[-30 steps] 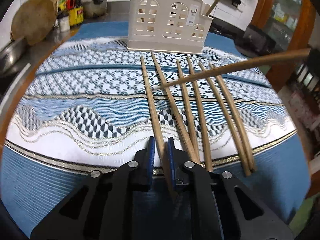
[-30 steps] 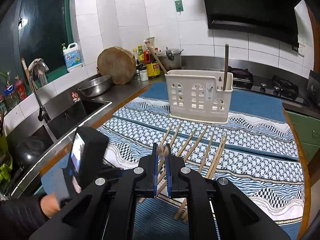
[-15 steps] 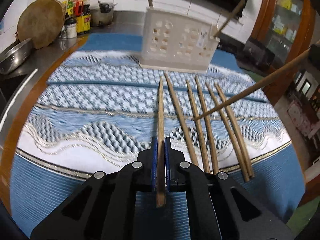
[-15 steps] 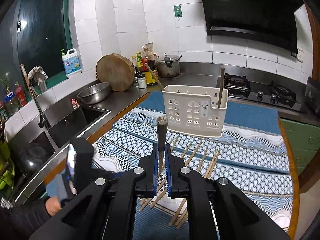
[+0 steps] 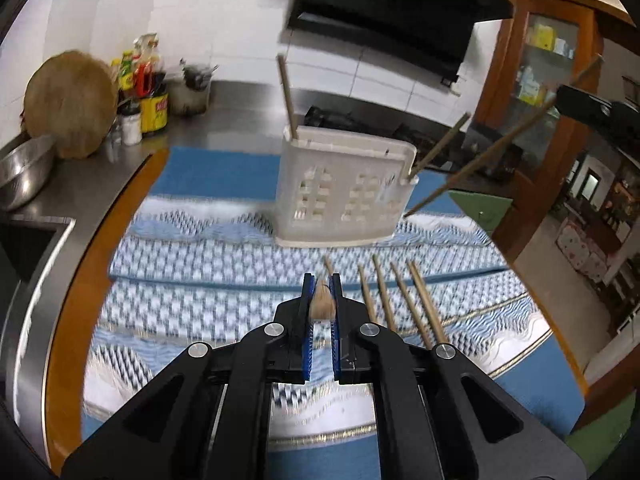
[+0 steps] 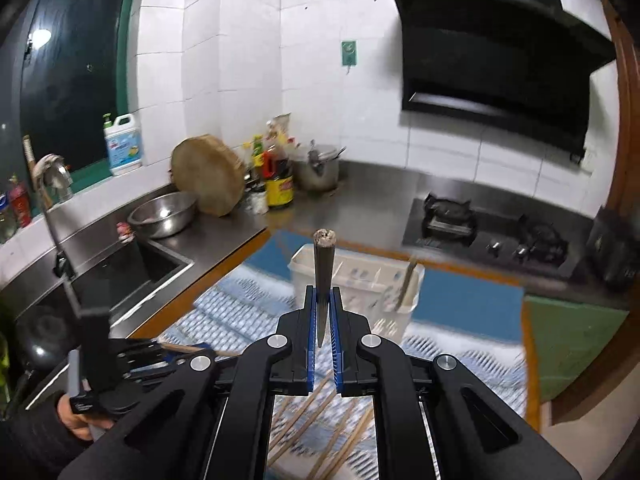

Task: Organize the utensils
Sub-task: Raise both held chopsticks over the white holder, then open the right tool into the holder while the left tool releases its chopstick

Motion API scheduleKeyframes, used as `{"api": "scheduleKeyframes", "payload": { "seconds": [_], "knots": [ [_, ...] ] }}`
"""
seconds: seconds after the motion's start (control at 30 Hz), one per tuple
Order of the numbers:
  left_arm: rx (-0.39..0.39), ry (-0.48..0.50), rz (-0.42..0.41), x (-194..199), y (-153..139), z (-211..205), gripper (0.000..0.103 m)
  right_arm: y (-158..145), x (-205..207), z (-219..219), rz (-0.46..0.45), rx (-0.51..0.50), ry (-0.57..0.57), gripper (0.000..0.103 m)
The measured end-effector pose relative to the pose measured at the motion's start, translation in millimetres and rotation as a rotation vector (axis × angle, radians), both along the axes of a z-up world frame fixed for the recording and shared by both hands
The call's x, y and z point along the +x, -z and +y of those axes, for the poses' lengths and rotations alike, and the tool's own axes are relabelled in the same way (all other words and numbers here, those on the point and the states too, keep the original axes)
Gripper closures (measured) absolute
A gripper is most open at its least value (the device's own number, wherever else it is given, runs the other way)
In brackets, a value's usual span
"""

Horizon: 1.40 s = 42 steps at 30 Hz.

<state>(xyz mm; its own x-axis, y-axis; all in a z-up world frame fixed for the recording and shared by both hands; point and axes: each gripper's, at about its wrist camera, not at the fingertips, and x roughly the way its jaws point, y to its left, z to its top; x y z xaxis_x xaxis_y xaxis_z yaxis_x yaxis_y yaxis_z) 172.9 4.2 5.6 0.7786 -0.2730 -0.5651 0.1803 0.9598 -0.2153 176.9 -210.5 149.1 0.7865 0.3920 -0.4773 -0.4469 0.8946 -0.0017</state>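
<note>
My left gripper [image 5: 321,280] is shut on a wooden chopstick [image 5: 322,302], seen end-on between the blue pads, above the patterned cloth. My right gripper [image 6: 323,294] is shut on another chopstick [image 6: 323,264] that stands up from the pads with its thick end on top. That same chopstick [image 5: 500,142] slants across the right side of the left wrist view. A white slotted utensil holder [image 5: 344,184] stands further back on the cloth with two chopsticks [image 5: 287,96] in it. Several chopsticks [image 5: 404,300] lie on the cloth to the right of my left gripper.
A sink [image 6: 132,268] with a tap, a steel bowl [image 6: 162,214], a round wooden board [image 6: 208,176] and bottles [image 6: 276,180] line the counter at the left. A gas hob [image 6: 492,232] is at the back right. A person's hand [image 6: 76,420] holds the left gripper.
Both grippers have risen off the cloth, each carrying its chopstick. The left gripper closed on its chopstick and lifted it. The holder now looks closer and lower in both views.
</note>
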Motion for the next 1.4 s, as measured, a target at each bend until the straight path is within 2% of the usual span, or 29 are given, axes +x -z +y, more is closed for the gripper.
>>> {"api": "scheduleKeyframes", "payload": {
  "seconds": [0.17,0.3,0.43,0.63,0.87,0.97,1.13,1.4],
  "knots": [
    [0.025,0.034,-0.019,18,-20,-1,0.097,-25,28,-2,-0.045,-0.026,0.065,0.096],
    [0.021,0.051,-0.024,28,-34,0,0.097,-25,53,1,-0.048,-0.071,0.110,0.096],
    [0.023,0.065,-0.057,33,-52,0,0.097,-13,78,9,-0.035,-0.120,0.136,0.096],
    [0.025,0.073,-0.130,39,-89,-2,0.097,13,111,8,0.020,-0.127,0.152,0.096],
    [0.056,0.067,-0.260,49,-145,-12,0.097,42,130,8,0.087,-0.165,0.156,0.096],
    [0.083,0.051,-0.291,62,-158,-18,0.097,45,130,6,0.086,-0.167,0.160,0.095],
    [0.115,0.017,-0.303,87,-160,-25,0.097,38,124,0,0.055,-0.153,0.161,0.076],
    [0.086,-0.011,-0.218,128,-134,-24,0.097,31,91,-10,-0.004,-0.149,0.135,0.067]
  ]
}}
